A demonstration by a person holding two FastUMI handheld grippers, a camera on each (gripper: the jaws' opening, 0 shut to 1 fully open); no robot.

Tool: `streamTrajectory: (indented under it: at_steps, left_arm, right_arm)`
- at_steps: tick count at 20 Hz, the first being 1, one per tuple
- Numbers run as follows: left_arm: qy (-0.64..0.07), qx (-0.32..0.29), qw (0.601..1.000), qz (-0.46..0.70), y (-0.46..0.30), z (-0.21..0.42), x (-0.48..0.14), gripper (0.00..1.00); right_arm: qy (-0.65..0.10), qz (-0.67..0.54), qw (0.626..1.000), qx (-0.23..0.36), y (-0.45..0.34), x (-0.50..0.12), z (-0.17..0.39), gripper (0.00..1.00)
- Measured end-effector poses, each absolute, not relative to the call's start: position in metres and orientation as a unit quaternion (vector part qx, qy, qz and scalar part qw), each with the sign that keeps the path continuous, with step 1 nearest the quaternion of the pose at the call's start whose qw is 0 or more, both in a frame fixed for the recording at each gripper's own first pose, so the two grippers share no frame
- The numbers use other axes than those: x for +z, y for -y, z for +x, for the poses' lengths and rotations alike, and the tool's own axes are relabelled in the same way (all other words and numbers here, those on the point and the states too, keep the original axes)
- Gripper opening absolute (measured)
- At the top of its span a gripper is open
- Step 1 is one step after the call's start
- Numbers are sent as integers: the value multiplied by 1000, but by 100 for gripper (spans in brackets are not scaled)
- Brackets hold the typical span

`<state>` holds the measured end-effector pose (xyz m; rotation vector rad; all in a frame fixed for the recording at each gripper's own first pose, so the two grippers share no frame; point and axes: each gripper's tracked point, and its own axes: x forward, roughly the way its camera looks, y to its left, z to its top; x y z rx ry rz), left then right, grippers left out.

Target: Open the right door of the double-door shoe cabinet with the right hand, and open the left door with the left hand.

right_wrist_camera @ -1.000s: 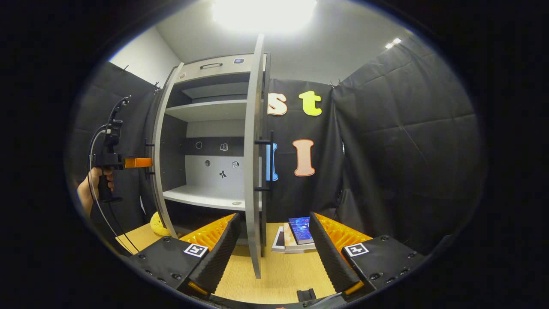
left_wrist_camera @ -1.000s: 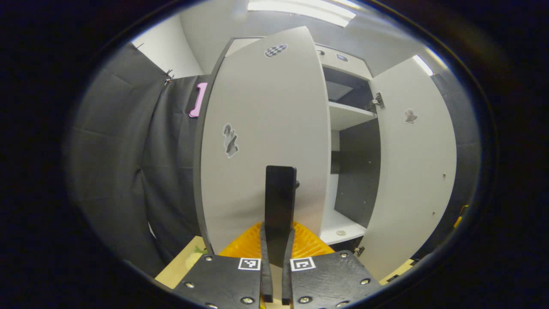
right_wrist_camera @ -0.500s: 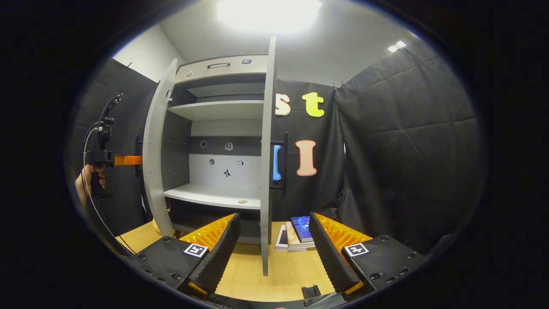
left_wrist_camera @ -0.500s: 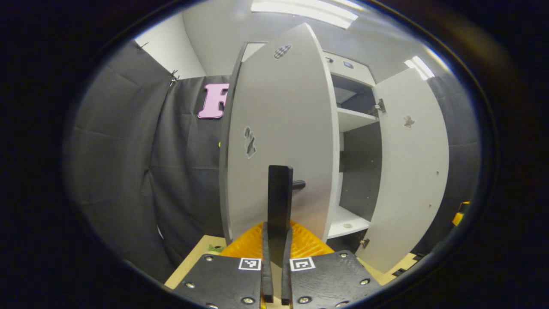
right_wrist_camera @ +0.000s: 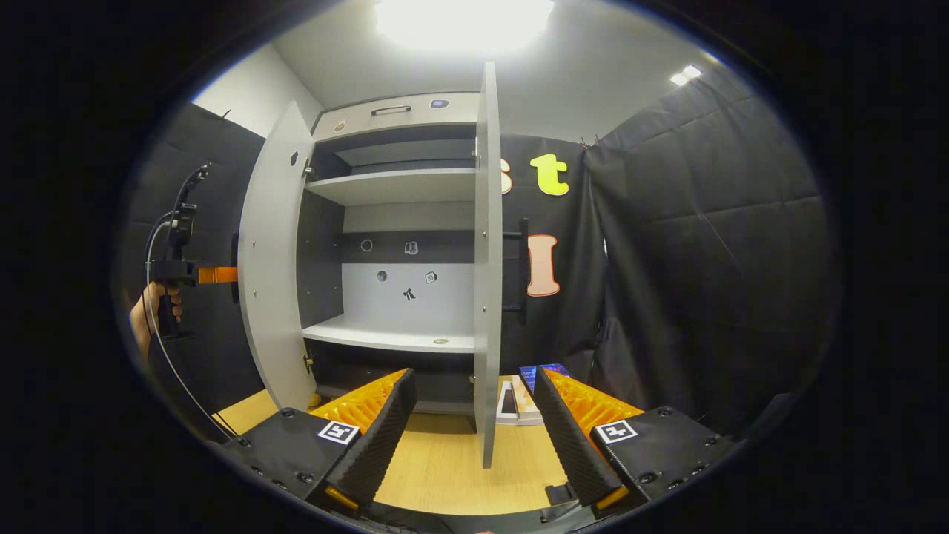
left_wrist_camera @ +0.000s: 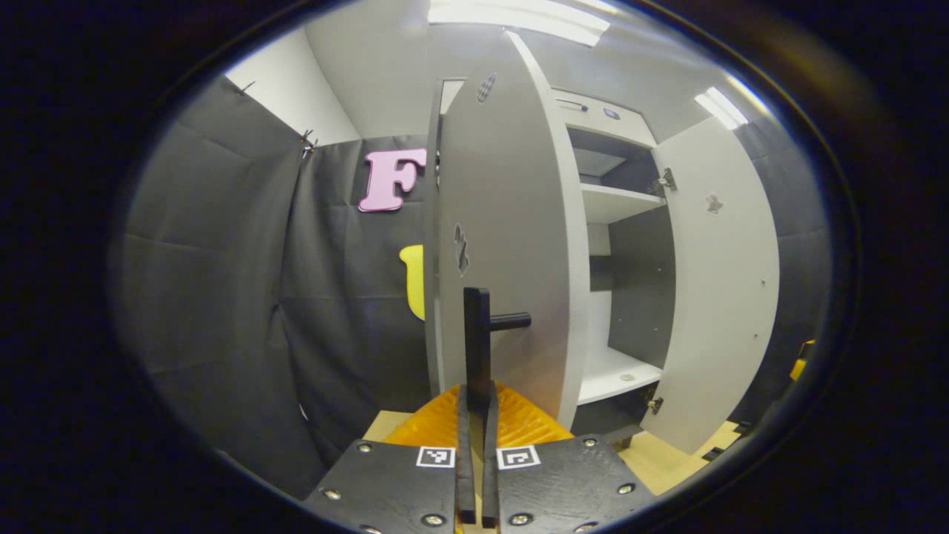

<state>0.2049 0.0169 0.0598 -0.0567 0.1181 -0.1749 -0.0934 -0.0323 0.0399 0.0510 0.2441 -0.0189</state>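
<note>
Risk, left door [left_wrist_camera: 511,245]: the left gripper [left_wrist_camera: 474,415] has its jaws clamped on the dark bar handle [left_wrist_camera: 478,334]. Pulling on past the hinge's limit could strain the hinge or drag the shoe cabinet [right_wrist_camera: 400,222] along the worktop [right_wrist_camera: 445,467].
Risk, release: if the jaws part while the arm is under tension, the door may swing back.
Risk, right door [right_wrist_camera: 487,259]: the right gripper [right_wrist_camera: 471,415] has its jaws wide apart and grips nothing. The door's lower edge stands between them, so a careless move could knock it.
Risk, books [right_wrist_camera: 519,400]: a stack lies on the worktop just right of that door, in its way if it swings wider.
Cabinet: pale grey, at the worktop's rear edge, both doors open, shelves exposed.
Left hand [right_wrist_camera: 152,311]: seen far off, holding its gripper at the left door.
</note>
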Motion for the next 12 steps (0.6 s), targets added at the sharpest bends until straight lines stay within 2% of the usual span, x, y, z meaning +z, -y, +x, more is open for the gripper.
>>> streamTrajectory:
  at_steps: [4, 8, 12]
  left_arm:
    - [-47, -23, 998, 16, -58, 210, 54, 5]
    - [-48, -30, 997, -46, -55, 201, 57, 3]
    - [-36, -29, 998, -30, -56, 192, 54, 0]
  right_arm:
    - [-119, 24, 992, -12, 23, 46, -100, 99]
    - [-115, 18, 993, -20, 16, 51, -110, 96]
    - [-106, 19, 994, -25, 9, 62, -115, 100]
